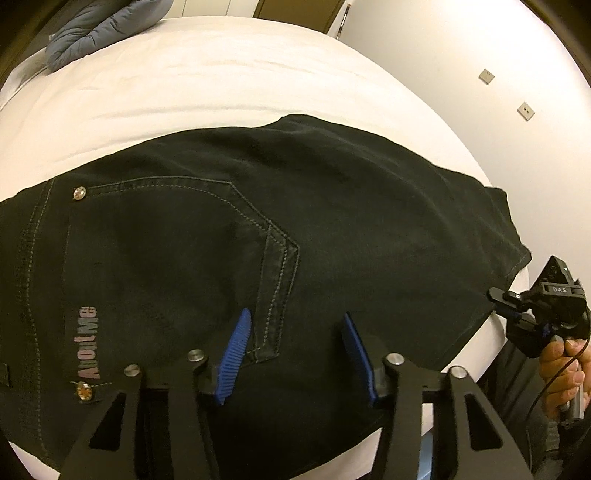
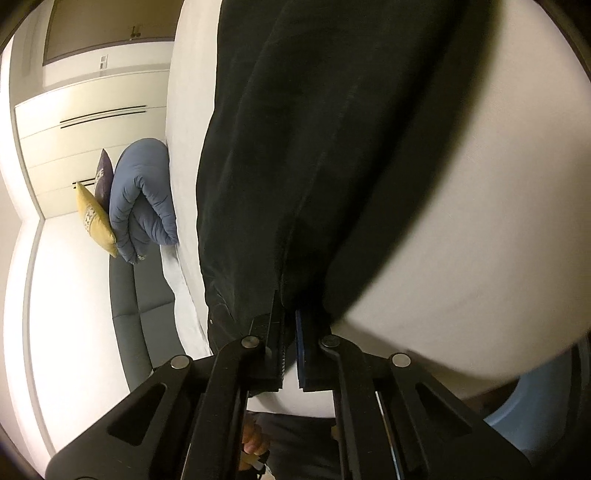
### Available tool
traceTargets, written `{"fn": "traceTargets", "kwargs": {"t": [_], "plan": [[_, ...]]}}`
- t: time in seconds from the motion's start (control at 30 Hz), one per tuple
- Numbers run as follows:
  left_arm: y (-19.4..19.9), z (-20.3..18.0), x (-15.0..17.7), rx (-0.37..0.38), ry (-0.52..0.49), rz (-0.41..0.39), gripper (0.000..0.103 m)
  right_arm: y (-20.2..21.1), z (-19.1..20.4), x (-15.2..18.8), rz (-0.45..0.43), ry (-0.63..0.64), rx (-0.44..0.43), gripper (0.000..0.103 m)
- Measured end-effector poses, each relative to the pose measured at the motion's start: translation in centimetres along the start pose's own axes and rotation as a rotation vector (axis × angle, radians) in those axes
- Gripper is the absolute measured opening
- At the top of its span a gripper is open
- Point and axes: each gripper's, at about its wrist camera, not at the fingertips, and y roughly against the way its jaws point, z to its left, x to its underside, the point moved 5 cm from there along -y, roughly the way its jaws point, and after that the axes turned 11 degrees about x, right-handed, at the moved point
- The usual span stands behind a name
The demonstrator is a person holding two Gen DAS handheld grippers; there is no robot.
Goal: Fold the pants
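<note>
Black pants point(image 1: 258, 229) lie on a white bed point(image 1: 221, 85), folded lengthwise, back pocket up with an "AboutMe" label at the left. My left gripper point(image 1: 295, 332) is open, its blue pads just above the pocket's lower corner, holding nothing. My right gripper point(image 1: 508, 306) shows at the right of the left wrist view, at the pants' near edge. In the right wrist view the right gripper point(image 2: 290, 325) is shut on the edge of the pants point(image 2: 332, 147), with cloth pinched between its pads.
A folded blue-grey duvet point(image 1: 99, 33) lies at the far left of the bed. It also shows in the right wrist view point(image 2: 144, 199), with a yellow cushion point(image 2: 94, 218) and a purple one beside it. A white wall point(image 1: 461, 55) stands right of the bed.
</note>
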Motion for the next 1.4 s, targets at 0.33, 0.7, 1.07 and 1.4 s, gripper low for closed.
{"fn": "traceTargets", "kwargs": {"t": [0.33, 0.7, 1.07, 1.4], "plan": [[1.5, 1.2, 0.9, 0.006, 0.033, -0.019, 0.045, -0.1, -1.1, 1.3, -0.003, 0.023, 0.043, 0.002], [1.3, 0.0, 0.5, -0.04, -0.003, -0.015, 0.05, -0.4, -0.5, 0.8, 0.021, 0.05, 0.017, 0.005], [1.8, 0.6, 1.8, -0.034, 0.016, -0.021, 0.05, 3.4, 3.9, 2.3, -0.023, 0.243, 0.074, 0.034], [1.6, 0.8, 1.9, -0.026, 0.038, -0.034, 0.05, -8.4, 10.9, -1.3, 0.114, 0.408, 0.107, 0.024]]}}
